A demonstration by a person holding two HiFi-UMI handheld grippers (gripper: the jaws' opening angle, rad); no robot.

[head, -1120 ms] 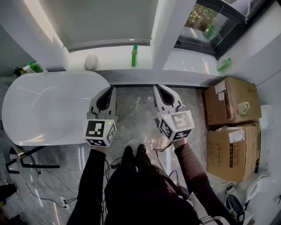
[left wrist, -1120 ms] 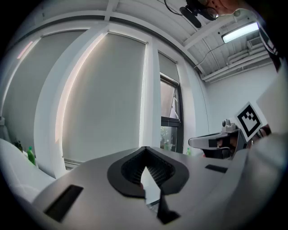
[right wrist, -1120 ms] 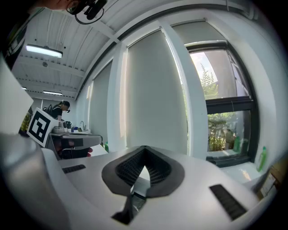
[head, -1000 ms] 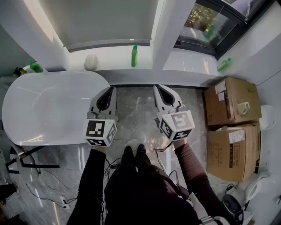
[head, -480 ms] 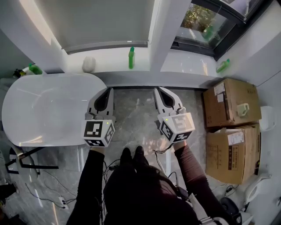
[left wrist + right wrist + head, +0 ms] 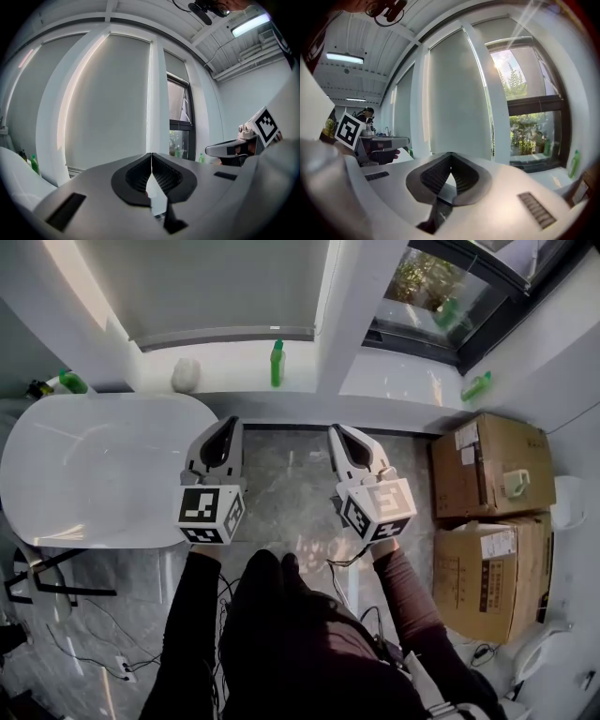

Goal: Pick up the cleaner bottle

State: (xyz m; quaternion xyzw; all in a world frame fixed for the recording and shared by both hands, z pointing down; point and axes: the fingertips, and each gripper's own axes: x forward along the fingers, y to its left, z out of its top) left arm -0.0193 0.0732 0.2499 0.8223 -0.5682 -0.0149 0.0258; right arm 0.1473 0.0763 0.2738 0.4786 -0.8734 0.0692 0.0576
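Over the last second the person and both grippers have crept forward toward the windowsill (image 6: 234, 367), the grippers keeping their spacing. The cleaner bottle (image 6: 277, 363) has stayed where it was. It stands upright on the white sill, just left of the white pillar (image 6: 342, 324) and to the right of a pale rounded object (image 6: 187, 374). It lies ahead of both grippers and well apart from them, roughly midway between the lines along which they point. The bottle is slim and green all over, narrowing toward its cap; any label is too small to read. The left gripper (image 6: 232, 421) has its jaws pressed together with nothing between them. The right gripper (image 6: 335, 428) is likewise closed and empty. Both are held over the grey stone floor (image 6: 286, 484). A white bathtub (image 6: 84, 474) sits beside the left gripper, and cardboard boxes (image 6: 487, 465) stand off to the right.
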